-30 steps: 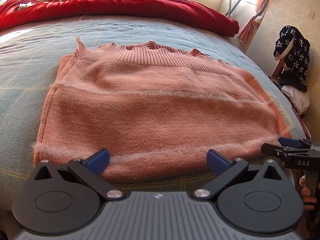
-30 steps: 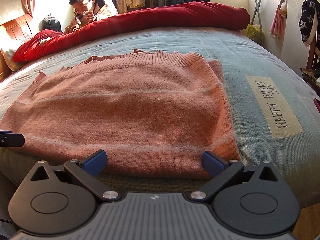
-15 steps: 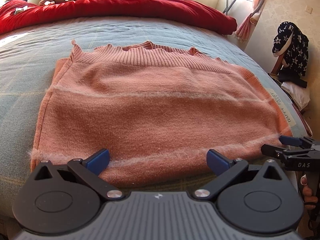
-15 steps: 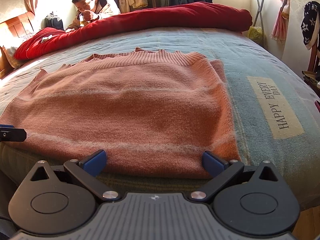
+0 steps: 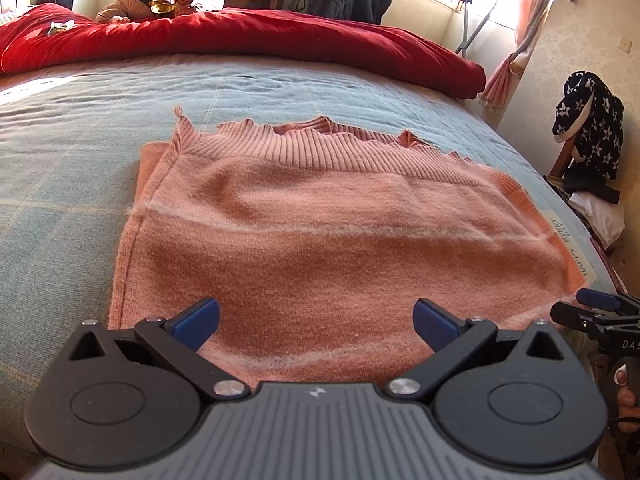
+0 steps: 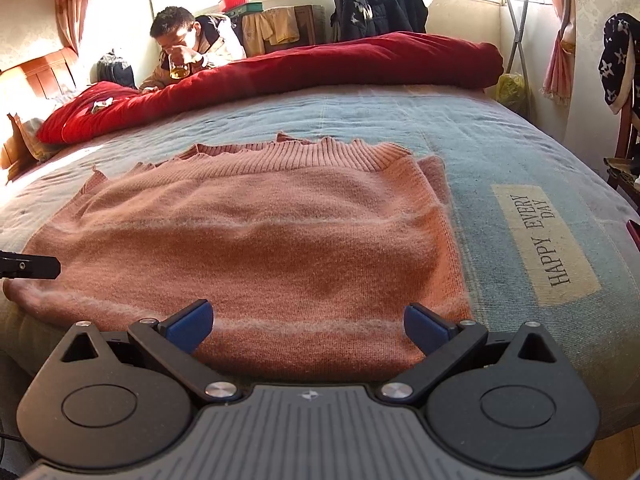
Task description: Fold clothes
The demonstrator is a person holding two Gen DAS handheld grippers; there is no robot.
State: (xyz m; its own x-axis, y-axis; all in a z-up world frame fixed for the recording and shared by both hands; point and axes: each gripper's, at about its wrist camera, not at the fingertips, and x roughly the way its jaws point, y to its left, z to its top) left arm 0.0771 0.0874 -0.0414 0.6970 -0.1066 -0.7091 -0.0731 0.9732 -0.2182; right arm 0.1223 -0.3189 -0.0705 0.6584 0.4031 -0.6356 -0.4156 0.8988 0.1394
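A pink knitted sweater lies flat and partly folded on the blue bed cover, ribbed hem at the far side, pale fuzzy stripes across it. My left gripper is open and hovers over the sweater's near left part, nothing between its blue pads. My right gripper is open too, over the near right part by the sweater's right edge. The right gripper's fingers show at the right edge of the left wrist view. One black finger of the left gripper shows at the left edge of the right wrist view.
A red quilt runs along the far side of the bed, with a person drinking behind it. A label reading HAPPY EVERY DAY is on the bed cover. A chair with a star-patterned garment stands right of the bed.
Both grippers have risen and moved forward over the sweater's near edge. Both stay open. The sweater has not moved.
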